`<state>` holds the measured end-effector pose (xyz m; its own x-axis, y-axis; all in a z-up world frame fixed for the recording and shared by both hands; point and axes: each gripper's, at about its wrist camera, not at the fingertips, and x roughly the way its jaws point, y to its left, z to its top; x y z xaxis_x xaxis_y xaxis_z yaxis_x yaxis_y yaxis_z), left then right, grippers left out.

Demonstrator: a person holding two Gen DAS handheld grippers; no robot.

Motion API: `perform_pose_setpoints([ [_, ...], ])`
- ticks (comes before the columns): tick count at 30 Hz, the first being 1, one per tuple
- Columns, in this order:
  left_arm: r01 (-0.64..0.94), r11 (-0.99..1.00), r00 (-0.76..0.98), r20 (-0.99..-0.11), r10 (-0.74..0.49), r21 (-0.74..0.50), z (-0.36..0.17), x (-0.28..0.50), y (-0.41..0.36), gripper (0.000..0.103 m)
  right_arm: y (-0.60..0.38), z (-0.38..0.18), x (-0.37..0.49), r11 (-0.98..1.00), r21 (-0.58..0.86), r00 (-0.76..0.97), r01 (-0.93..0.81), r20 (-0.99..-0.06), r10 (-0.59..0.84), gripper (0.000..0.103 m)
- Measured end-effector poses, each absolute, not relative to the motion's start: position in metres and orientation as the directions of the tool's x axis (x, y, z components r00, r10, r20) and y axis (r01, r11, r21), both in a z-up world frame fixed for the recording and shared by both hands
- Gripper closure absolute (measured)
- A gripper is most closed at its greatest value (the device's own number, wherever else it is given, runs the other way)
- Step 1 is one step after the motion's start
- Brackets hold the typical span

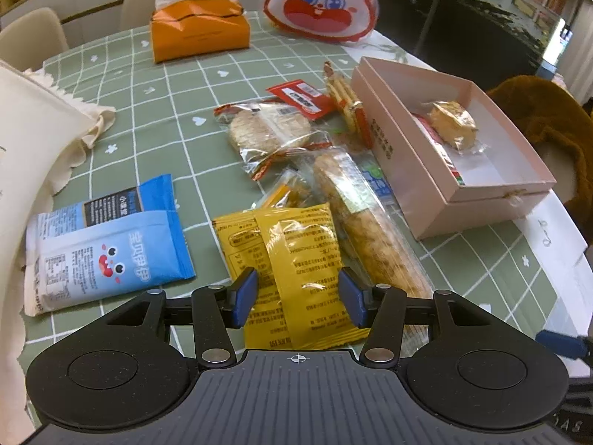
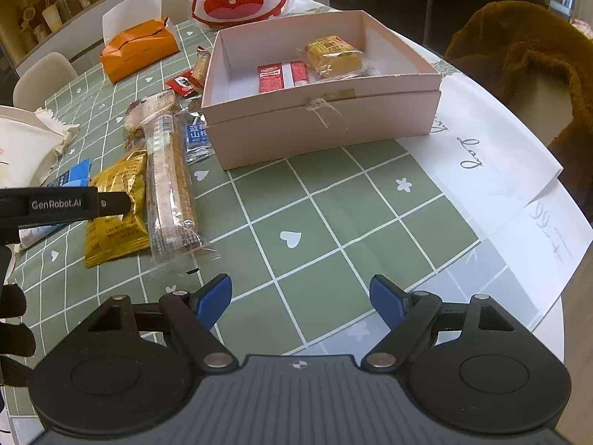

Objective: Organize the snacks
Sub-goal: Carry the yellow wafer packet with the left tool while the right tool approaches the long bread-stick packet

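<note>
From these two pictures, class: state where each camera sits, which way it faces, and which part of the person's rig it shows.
Left wrist: on the left gripper, facing forward over the yellow packets, its open fingers low in the picture.
Right wrist: on the right gripper, facing the pink box across bare green tablecloth; own open fingers, plus the left gripper's arm at the left edge.
Shared: box, packets, orange tissue box.

Your right hand-held gripper point(image 2: 301, 298) hovers with jaws wide apart over the green checked surface point(image 2: 333, 204). Ahead, the pink box point(image 2: 322, 126) holds a red packet point(image 2: 281, 76) and a wrapped cake point(image 2: 333, 57); a long wafer pack point(image 2: 172, 185) and yellow packet point(image 2: 118, 207) lie left.
</note>
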<state>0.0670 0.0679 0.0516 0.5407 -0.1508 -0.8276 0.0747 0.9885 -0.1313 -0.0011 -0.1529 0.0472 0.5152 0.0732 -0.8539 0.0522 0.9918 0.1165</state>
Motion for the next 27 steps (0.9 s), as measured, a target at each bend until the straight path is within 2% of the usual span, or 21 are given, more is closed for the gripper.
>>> perform_pose_setpoints([
  [3, 0.059, 0.985, 0.544, -0.822, -0.168, -0.162, 0.052, 0.066, 0.071, 0.048, -0.155, 0.047, -0.001, 0.992, 0.119, 0.516, 0.050, -0.853, 0.076, 0.021],
  [6, 0.018, 0.955, 0.577, -0.777, -0.251, -0.295, 0.057, 0.059, 0.091, 0.048, -0.159, 0.049, -0.001, 0.992, 0.122, 0.528, 0.045, -0.846, 0.080, 0.021],
  [11, -0.066, 0.928, 0.596, -0.760, -0.259, -0.368, 0.063, 0.054, 0.107, 0.049, -0.173, 0.048, 0.008, 0.988, 0.152, 0.546, 0.037, -0.831, 0.108, 0.021],
  [16, -0.101, 0.941, 0.552, -0.805, -0.217, -0.323, 0.062, 0.059, 0.087, 0.049, -0.183, 0.044, 0.031, 0.982, 0.191, 0.547, 0.007, -0.822, 0.156, 0.021],
  [18, -0.097, 0.959, 0.531, -0.829, -0.176, -0.266, 0.057, 0.066, 0.076, 0.049, -0.186, 0.042, 0.041, 0.979, 0.204, 0.545, -0.014, -0.819, 0.179, 0.021],
  [19, -0.088, 0.974, 0.525, -0.840, -0.134, -0.211, 0.056, 0.071, 0.069, 0.045, -0.186, 0.041, 0.047, 0.978, 0.208, 0.544, -0.027, -0.817, 0.189, 0.021],
  [24, -0.058, 0.996, 0.547, -0.837, -0.021, -0.063, 0.050, 0.089, 0.056, 0.041, -0.184, 0.041, 0.065, 0.977, 0.200, 0.532, -0.070, -0.821, 0.206, 0.021],
  [27, -0.055, 0.997, 0.556, -0.831, -0.011, -0.050, 0.047, 0.092, 0.061, 0.041, -0.181, 0.041, 0.069, 0.984, 0.158, 0.517, -0.084, -0.837, 0.178, 0.021],
])
